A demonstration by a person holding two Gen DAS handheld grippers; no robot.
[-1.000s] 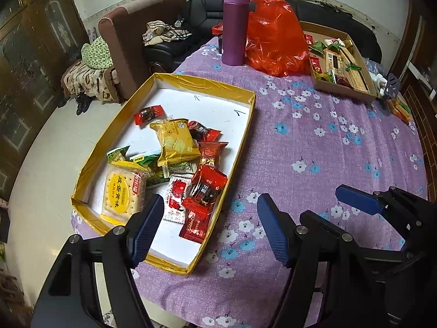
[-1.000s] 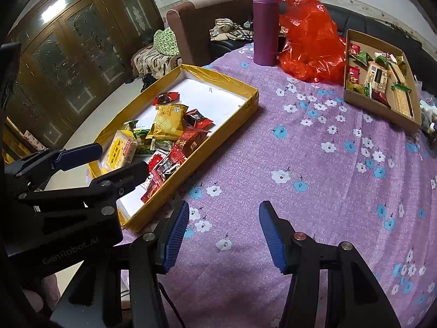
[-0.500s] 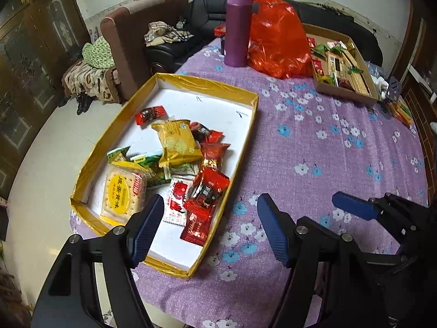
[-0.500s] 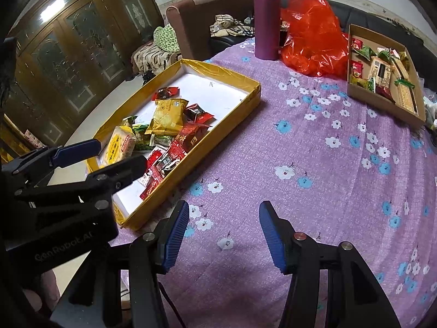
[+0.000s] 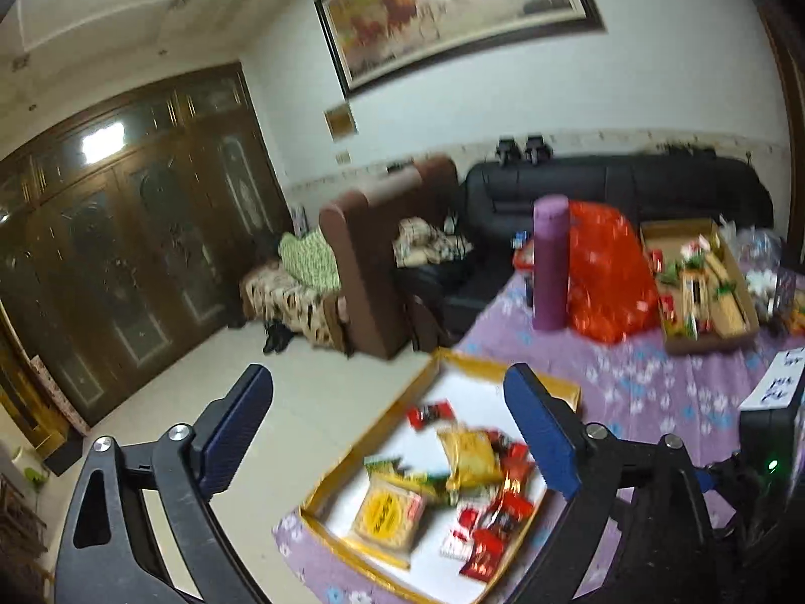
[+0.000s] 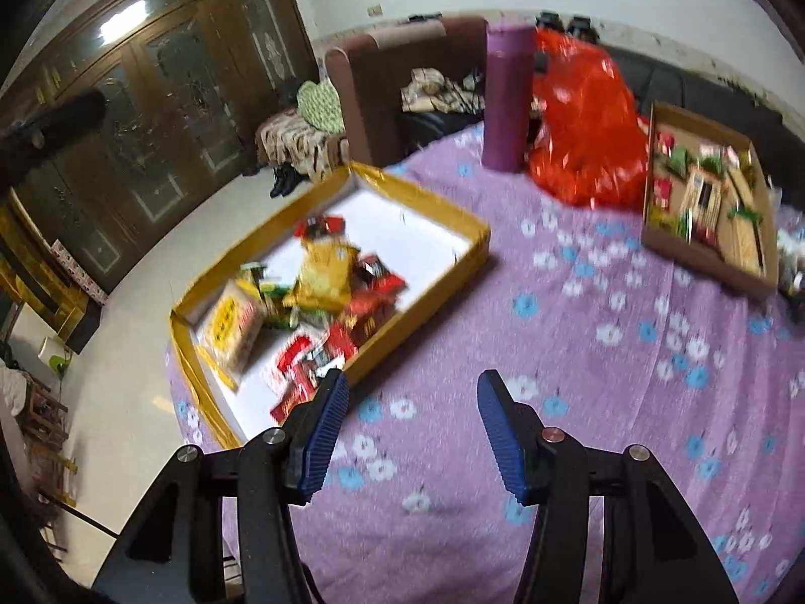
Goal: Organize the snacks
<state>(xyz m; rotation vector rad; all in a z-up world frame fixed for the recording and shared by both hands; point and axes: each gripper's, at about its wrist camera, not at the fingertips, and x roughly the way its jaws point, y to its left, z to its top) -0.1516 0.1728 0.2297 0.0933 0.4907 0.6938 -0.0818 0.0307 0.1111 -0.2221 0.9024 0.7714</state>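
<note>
Tablecloth point(image 6: 578, 352) lies bare under both empty hand-held grippers, left point(image 5: 387, 433) opening, right point(image 6: 412, 433) spread.

Bench cloth point(image 6: 578, 352): purple with white and blue flowers. Gold-rimmed, white-floored tray point(image 6: 427, 211), centre left, holds red, yellow and green snack packets point(image 6: 322, 302). Upper centre: purple flask point(image 6: 505, 100), red-orange bag point(image 6: 586, 136).

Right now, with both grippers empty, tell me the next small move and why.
Probably tip the left gripper back down toward the gold tray and pick one packet, perhaps the yellow cracker pack. Its jaws are opening with nothing between them, it looks out over the room, and the snacks lie heaped in the tray. The right gripper hangs open over bare purple tablecloth.
</note>
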